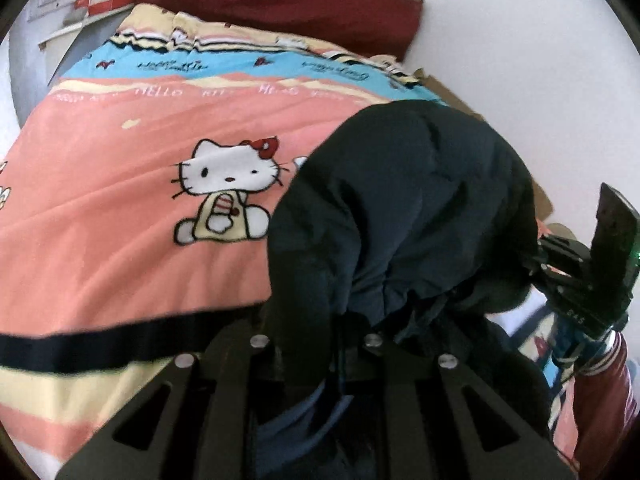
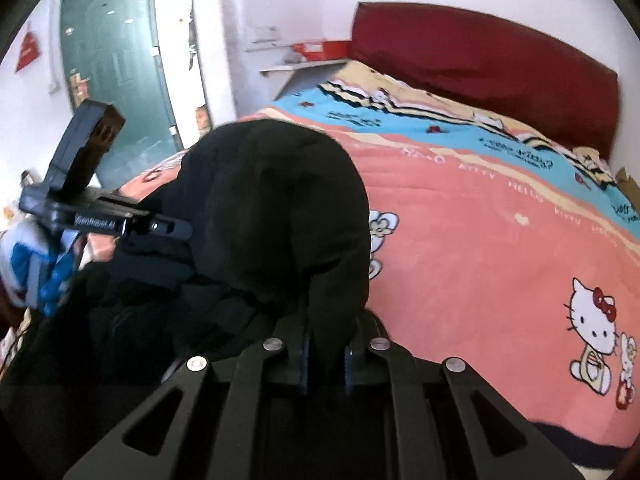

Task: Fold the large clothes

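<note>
Grippers are both clamping dark fabric: the left gripper (image 1: pixel 320 344) is pinching a fold of a black padded jacket (image 1: pixel 404 216), and the right gripper (image 2: pixel 326 354) is biting another bunch beside it. Between them the jacket is hanging in a soft, puffy mound above a pink cartoon-cat bedspread (image 2: pixel 480 264). It is looking bulky yet light and slippery, so gripping seams or hem edges seems safest.

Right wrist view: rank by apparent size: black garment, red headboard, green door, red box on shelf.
1. black garment, inflated by nearness to the camera
2. red headboard
3. green door, close to the headboard, unsure
4. red box
</note>
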`<state>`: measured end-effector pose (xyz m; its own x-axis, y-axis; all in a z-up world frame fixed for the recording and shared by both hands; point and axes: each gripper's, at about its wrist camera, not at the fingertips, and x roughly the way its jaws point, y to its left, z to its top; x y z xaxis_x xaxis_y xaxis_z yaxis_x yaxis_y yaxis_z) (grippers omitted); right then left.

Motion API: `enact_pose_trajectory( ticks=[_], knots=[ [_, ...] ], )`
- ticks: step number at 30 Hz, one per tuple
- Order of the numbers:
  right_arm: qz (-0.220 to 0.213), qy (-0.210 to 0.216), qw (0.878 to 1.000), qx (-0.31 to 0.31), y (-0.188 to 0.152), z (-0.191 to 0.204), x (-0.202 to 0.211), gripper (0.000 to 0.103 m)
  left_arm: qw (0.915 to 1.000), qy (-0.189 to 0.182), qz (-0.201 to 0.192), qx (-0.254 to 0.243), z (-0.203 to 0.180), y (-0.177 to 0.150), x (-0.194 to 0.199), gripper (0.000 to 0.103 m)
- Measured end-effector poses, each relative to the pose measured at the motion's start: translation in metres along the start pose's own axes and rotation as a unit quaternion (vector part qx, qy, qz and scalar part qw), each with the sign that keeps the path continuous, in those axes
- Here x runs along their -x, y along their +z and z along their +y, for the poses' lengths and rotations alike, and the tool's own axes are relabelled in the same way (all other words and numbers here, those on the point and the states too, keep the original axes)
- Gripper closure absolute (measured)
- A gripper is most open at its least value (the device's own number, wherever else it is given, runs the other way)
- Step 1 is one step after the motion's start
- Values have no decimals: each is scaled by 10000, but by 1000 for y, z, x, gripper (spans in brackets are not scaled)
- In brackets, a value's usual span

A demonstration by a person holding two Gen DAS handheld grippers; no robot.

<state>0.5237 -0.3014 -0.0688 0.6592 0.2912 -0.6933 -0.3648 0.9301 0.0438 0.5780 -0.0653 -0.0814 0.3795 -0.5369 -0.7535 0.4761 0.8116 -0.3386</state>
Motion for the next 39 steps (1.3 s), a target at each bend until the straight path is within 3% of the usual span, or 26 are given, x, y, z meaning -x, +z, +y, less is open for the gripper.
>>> enact_pose_trajectory(
  ticks=[8,24,31,39],
  knots=[
    [-144,165,9996,161,-55,45,62,92,9976,113,-192,-661,-44,-73,57,92],
    [-181,419,9990,23,-150,93,121,92,9929,10,-476,-1087,-82,-195,108,93],
    [-59,488,9983,-315,-173,90,96,91,9948,-50,-454,-907,-68,-216,80,93],
    [85,298,9983,-484,-176,93,87,91,9956,70,-451,-818,-70,-218,81,93]
  ],
)
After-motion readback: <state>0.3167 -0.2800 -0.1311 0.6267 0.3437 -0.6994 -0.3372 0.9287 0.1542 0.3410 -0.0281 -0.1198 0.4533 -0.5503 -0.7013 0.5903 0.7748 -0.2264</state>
